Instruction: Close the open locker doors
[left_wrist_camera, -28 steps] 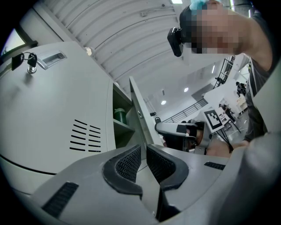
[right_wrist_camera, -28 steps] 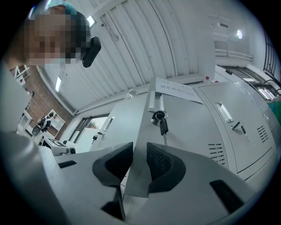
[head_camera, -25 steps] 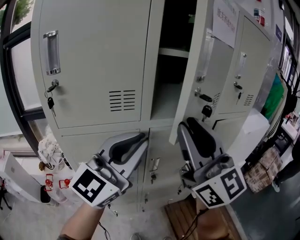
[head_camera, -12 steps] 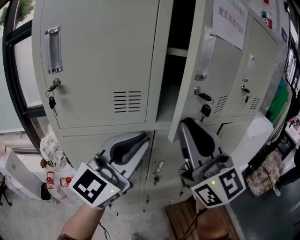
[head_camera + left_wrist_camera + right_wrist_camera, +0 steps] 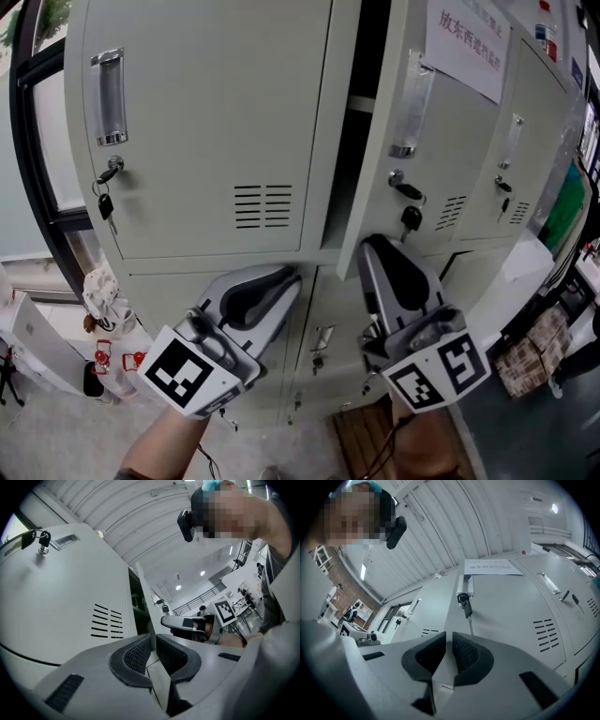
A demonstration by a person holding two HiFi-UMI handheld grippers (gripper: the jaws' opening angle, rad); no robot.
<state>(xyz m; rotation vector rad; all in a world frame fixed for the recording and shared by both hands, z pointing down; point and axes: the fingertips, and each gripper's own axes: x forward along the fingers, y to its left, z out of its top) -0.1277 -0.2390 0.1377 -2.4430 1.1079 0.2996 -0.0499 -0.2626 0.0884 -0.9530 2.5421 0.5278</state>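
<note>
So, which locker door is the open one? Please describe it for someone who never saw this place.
Find the grey lockers and look at the upper row. The open door is the middle one, standing ajar with a dark gap along its left edge. Unlike its neighbours, it carries a white paper notice with red print.

The left gripper [image 5: 284, 279] and right gripper [image 5: 375, 246] had smooth grey shells, with black ribbed pads [image 5: 138, 652] lining the jaws. Behind the jaws each carried a white cube [image 5: 187, 375] with black square markers. A thin dark cable [image 5: 382, 448] trailed behind the right gripper, whose jaws were closing on nothing. The person wore a grey sleeve [image 5: 275, 569].
</note>
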